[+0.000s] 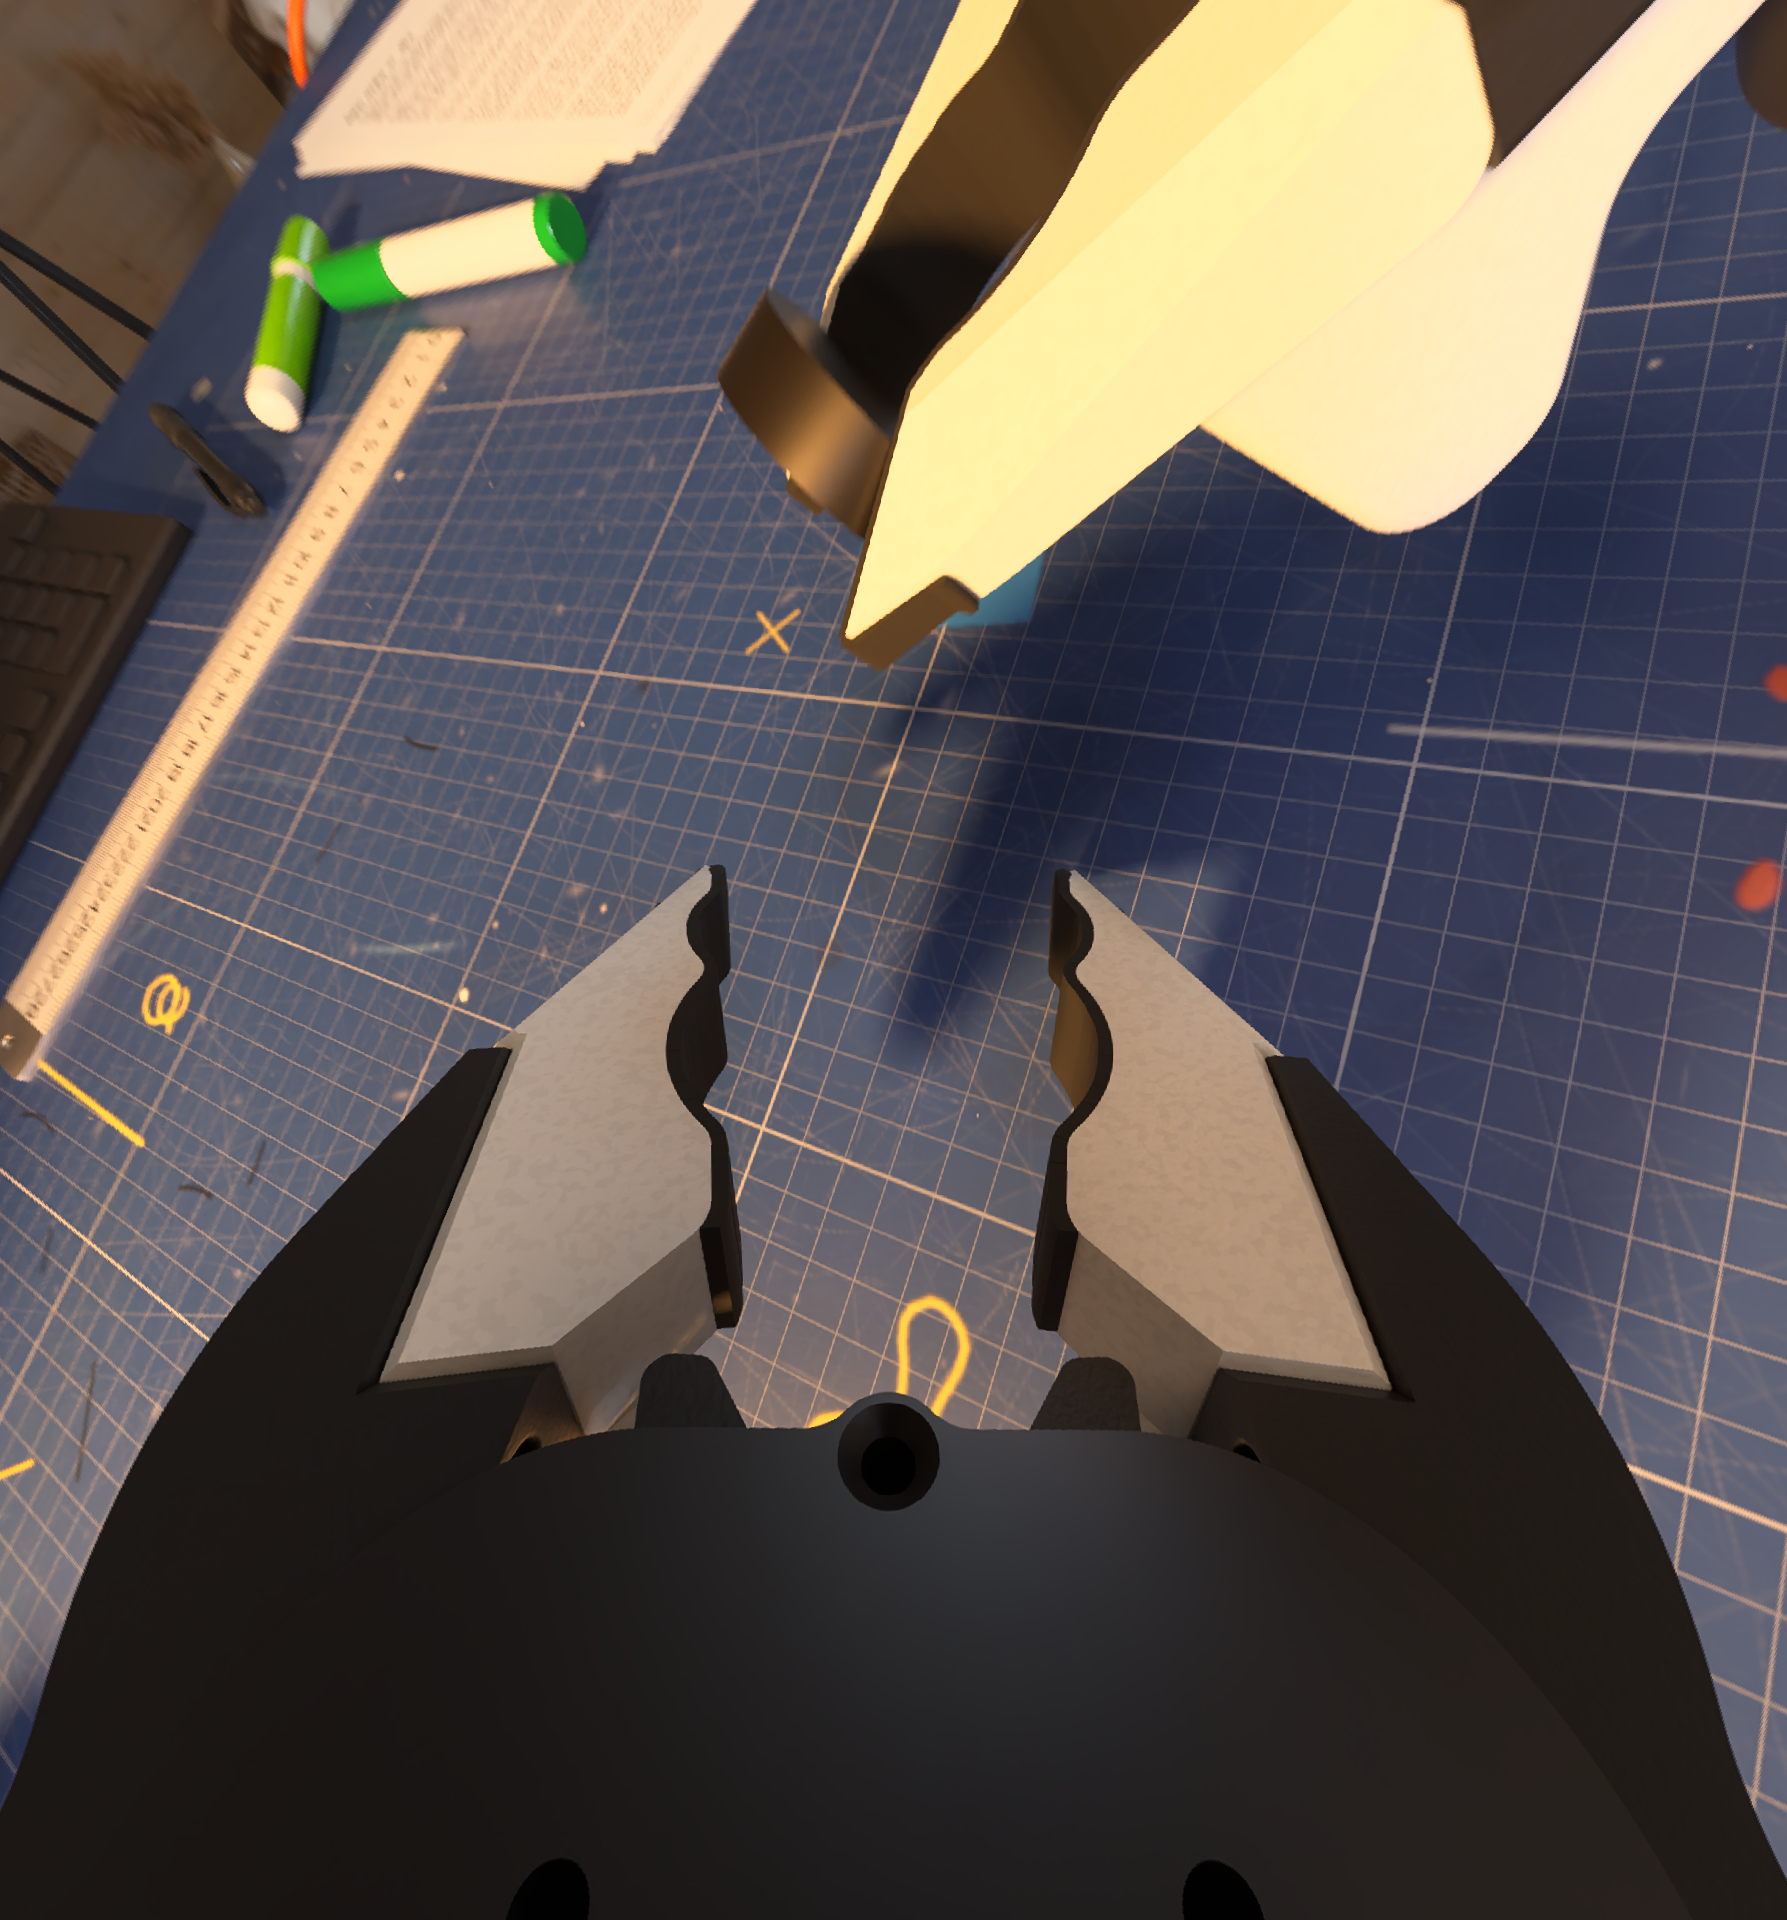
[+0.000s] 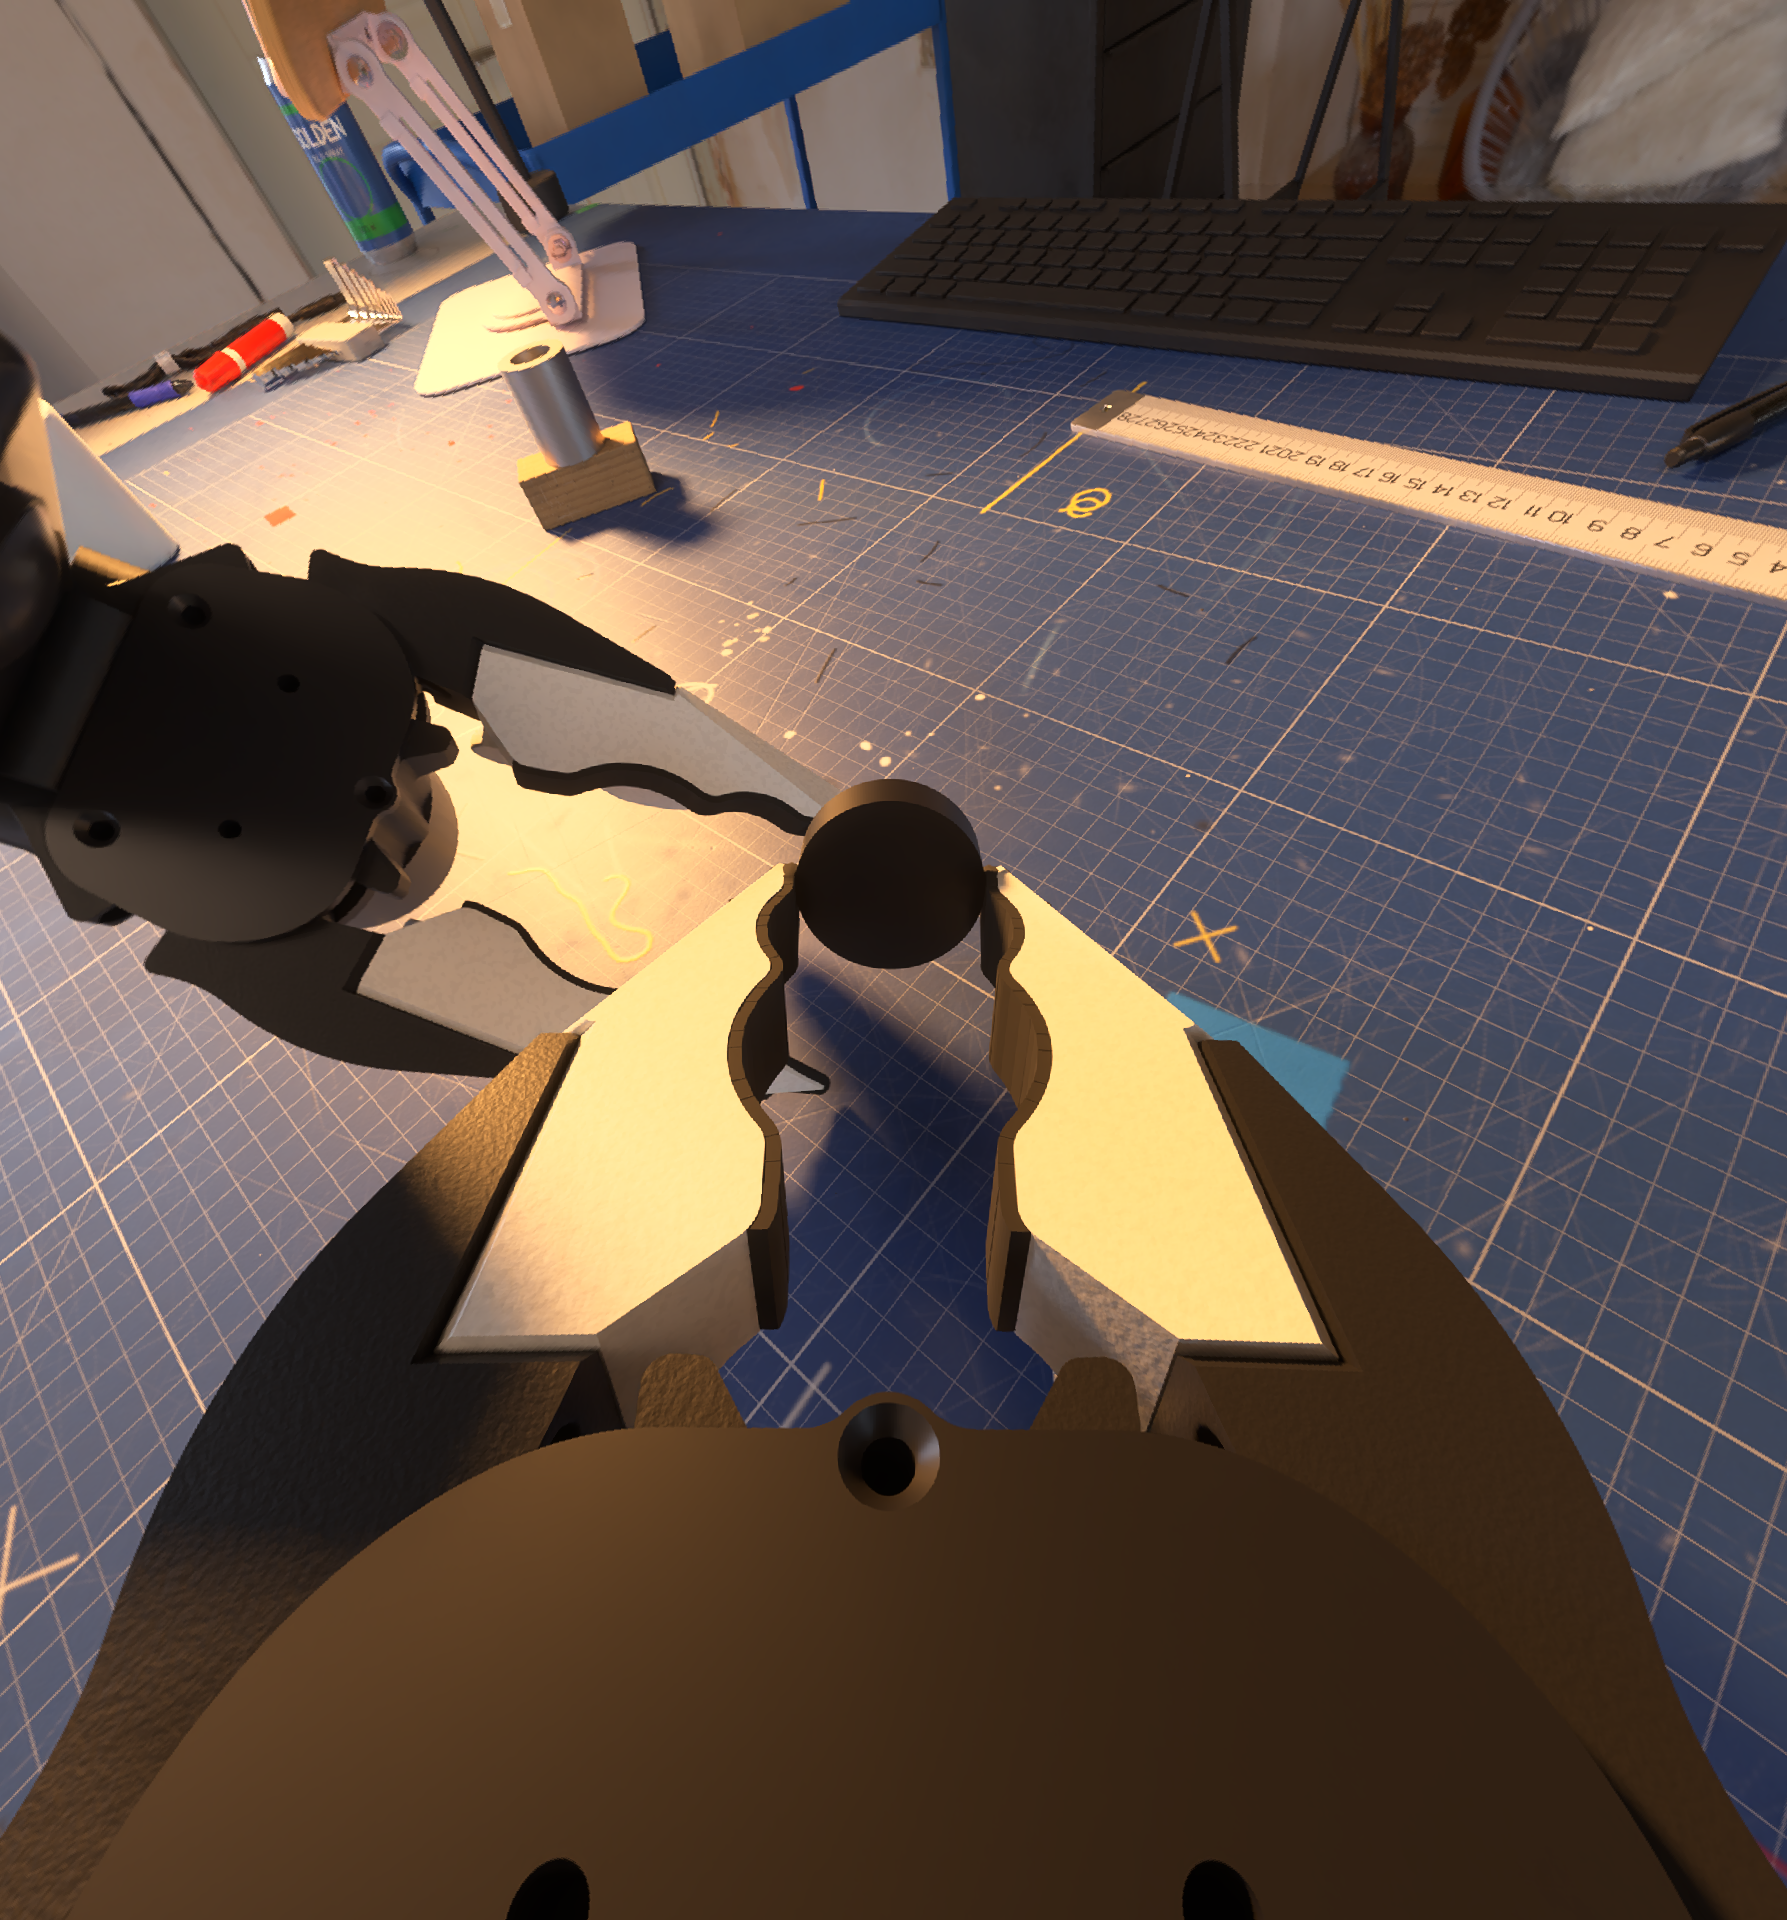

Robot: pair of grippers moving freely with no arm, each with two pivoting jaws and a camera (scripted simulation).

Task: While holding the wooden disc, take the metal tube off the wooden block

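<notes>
A: Right wrist view. We hold the disc [image 2: 889, 875] edge-on between the tips of the right hand-held gripper [image 2: 891, 883], whose jaws are closed on it, lifted clear of the bench [image 2: 1491, 935].

B: And the left hand-held gripper [image 1: 889, 883]?

A: Left wrist view. Its jaws stand wide apart with nothing between them, hovering over bare mat. In the right view it lies at near left, its tips just beside the disc.

B: So which step are we in?

A: We judge the holding step done and the tube step not yet begun. The tube [image 2: 548, 403] stands upright in the block [image 2: 585, 478] at far left, well apart from both grippers.

B: What does the next move call for?

A: We would carry the left gripper away to the tube, close on its bare upper wall above the block, then pull straight up along its axis; the right grip must not slacken meanwhile.

B: Room?

A: Open mat lies between gripper and block. A lamp base [image 2: 536, 312] sits just beyond the tube, so approach from the near side seems safest. The ruler [image 2: 1491, 499] and keyboard [image 2: 1315, 281] lie far right, out of the way.
</notes>
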